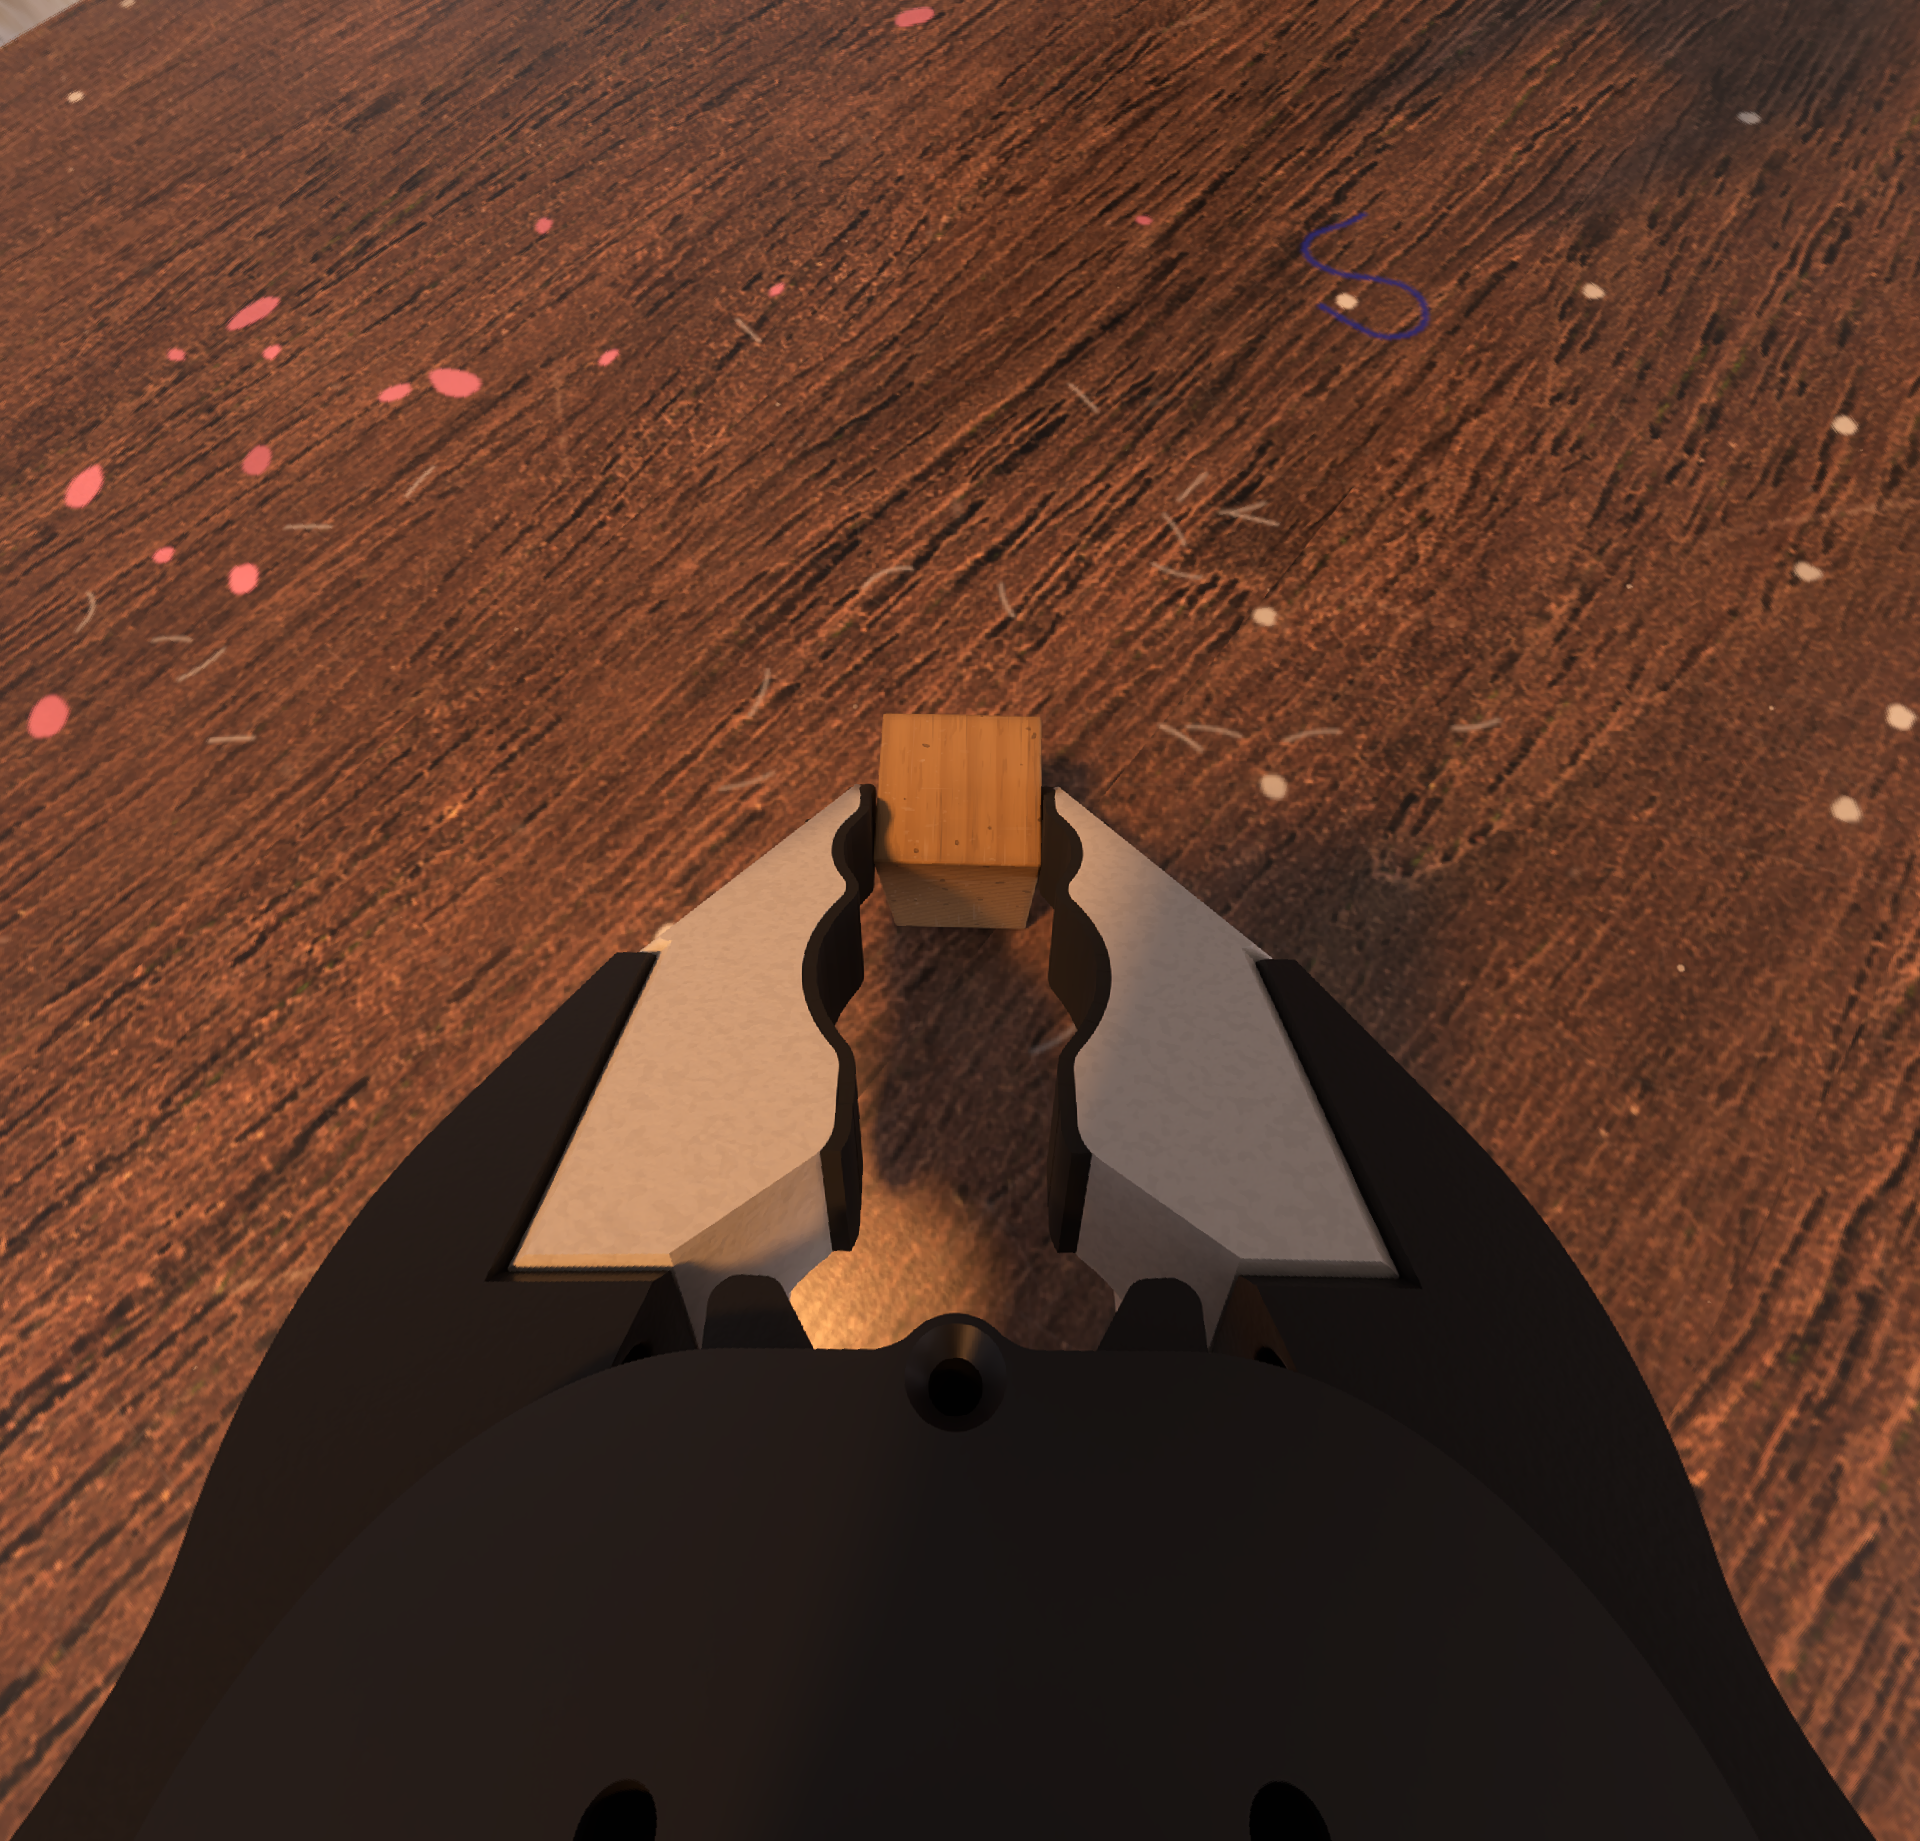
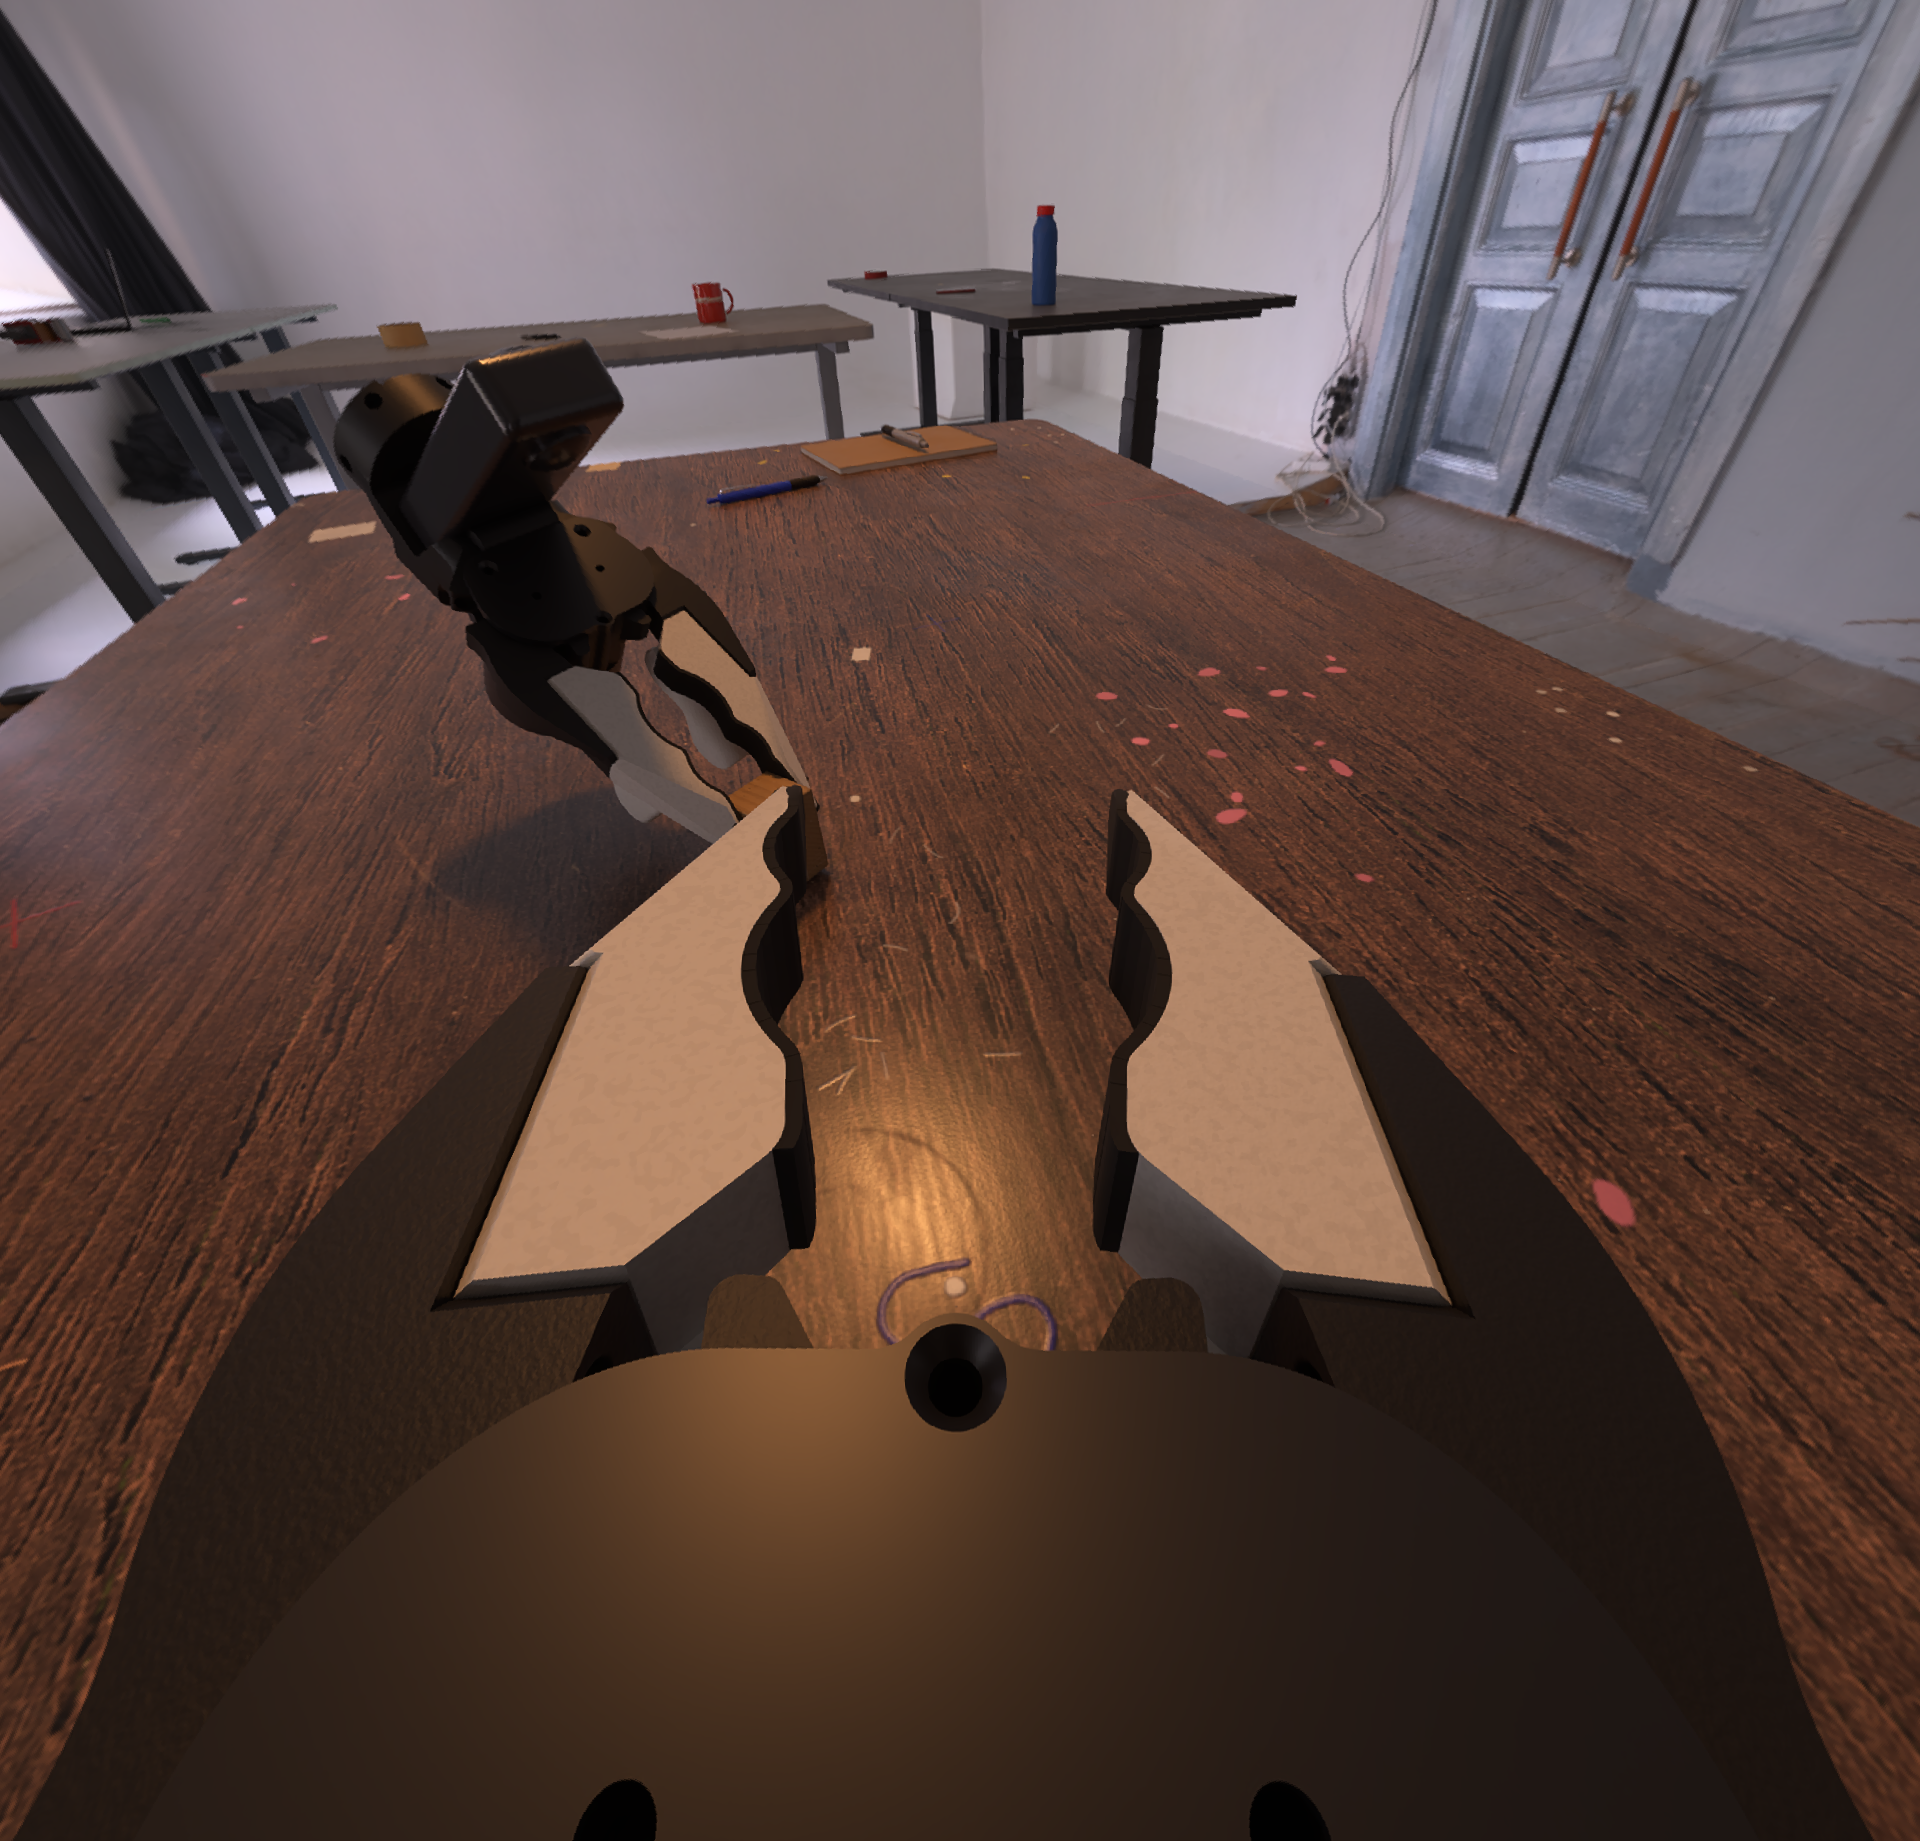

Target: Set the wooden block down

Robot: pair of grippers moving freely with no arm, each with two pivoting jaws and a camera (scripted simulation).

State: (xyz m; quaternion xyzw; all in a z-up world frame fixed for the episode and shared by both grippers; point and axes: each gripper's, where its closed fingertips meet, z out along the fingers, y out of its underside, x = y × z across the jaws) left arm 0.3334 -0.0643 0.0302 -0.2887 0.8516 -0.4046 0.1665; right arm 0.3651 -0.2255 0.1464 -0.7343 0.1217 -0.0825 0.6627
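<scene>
left wrist view: your left gripper [image 1: 958,804] jaws grip the wooden block [image 1: 958,812] just above the table [image 1: 1351,648]; release remains. right gripper [image 2: 954,835] jaws gape empty.

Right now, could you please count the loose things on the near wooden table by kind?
Wooden block: 1
Blue pen: 1
Notepad with a grey pen on it: 1 each
Total: 4
</scene>
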